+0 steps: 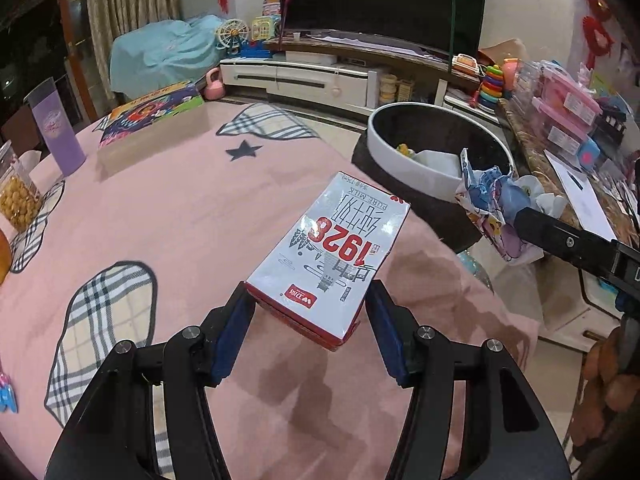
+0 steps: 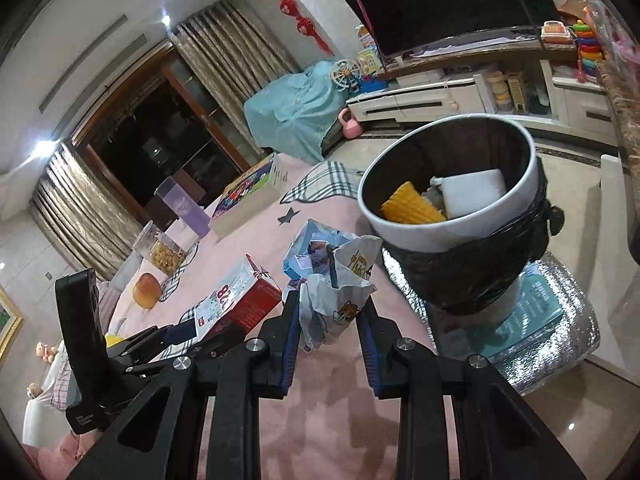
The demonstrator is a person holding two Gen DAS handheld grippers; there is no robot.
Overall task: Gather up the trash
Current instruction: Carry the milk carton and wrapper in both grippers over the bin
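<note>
My left gripper (image 1: 310, 300) is shut on a white and red milk carton (image 1: 336, 248) marked 1928, held above the pink tablecloth (image 1: 160, 208). The carton also shows in the right wrist view (image 2: 236, 304). My right gripper (image 2: 328, 304) is shut on a crumpled cartoon-printed wrapper (image 2: 336, 280), which also shows in the left wrist view (image 1: 492, 208), near the bin. The white trash bin (image 2: 420, 236) with a black liner stands just off the table's edge and holds a yellow ridged piece (image 2: 412, 204) and a white block (image 2: 472, 192); its rim shows in the left wrist view (image 1: 396, 160).
On the table stand a purple tumbler (image 1: 56, 128), a jar of snacks (image 1: 16, 196), a colourful box (image 1: 156, 108) and a bun (image 2: 146, 290). A TV cabinet (image 1: 304, 76) lies behind. A silver insulated bag (image 2: 560, 340) lies under the bin. A cluttered counter (image 1: 568, 128) is at right.
</note>
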